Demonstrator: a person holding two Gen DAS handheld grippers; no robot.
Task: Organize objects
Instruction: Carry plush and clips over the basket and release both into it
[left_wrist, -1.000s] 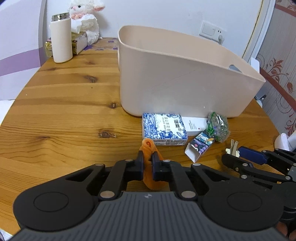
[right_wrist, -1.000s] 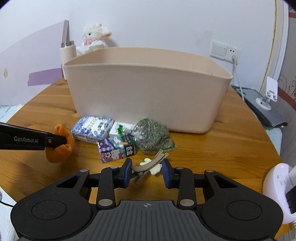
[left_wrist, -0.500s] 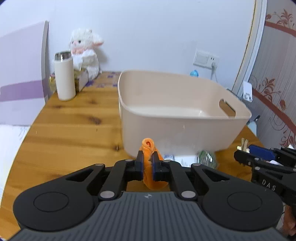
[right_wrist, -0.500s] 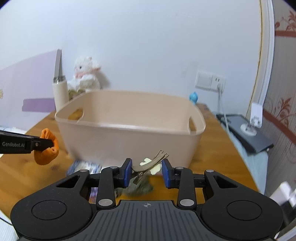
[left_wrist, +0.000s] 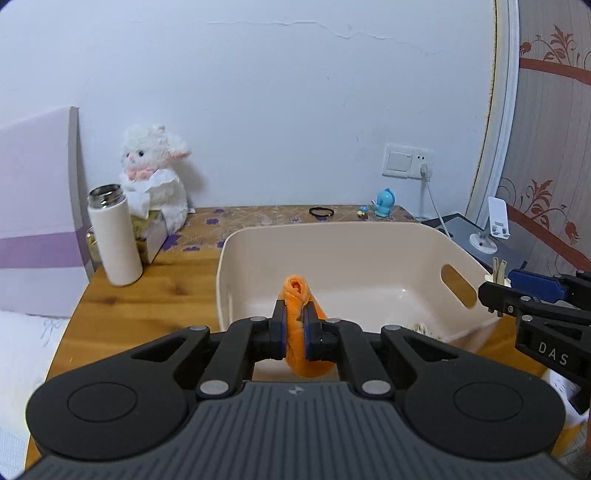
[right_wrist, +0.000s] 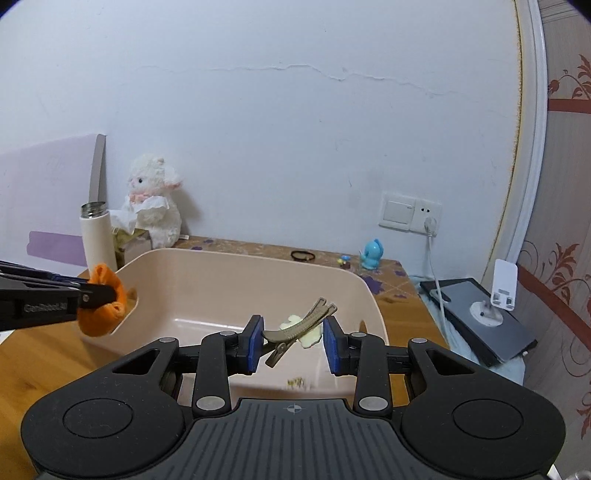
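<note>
My left gripper (left_wrist: 294, 326) is shut on an orange rolled cloth (left_wrist: 300, 295), held above the near left rim of the beige plastic bin (left_wrist: 332, 236). It also shows in the right wrist view (right_wrist: 101, 295) at the bin's left handle. My right gripper (right_wrist: 291, 341) holds a tan hair clip with a pale yellow flower (right_wrist: 299, 326) across its blue pads, above the bin's near rim (right_wrist: 229, 258). The clip shows at the bin's right side in the left wrist view (left_wrist: 498, 267).
A white flask (left_wrist: 112, 236), a plush lamb (left_wrist: 153, 177) and a tissue box stand at the table's back left. A black hair tie (left_wrist: 321, 211) and blue figurine (left_wrist: 384, 202) lie behind the bin. A laptop and phone stand (right_wrist: 480, 314) sit right.
Both grippers have risen with their objects from table level to above the bin's rim. The small boxes and packet on the table have dropped out of view.
</note>
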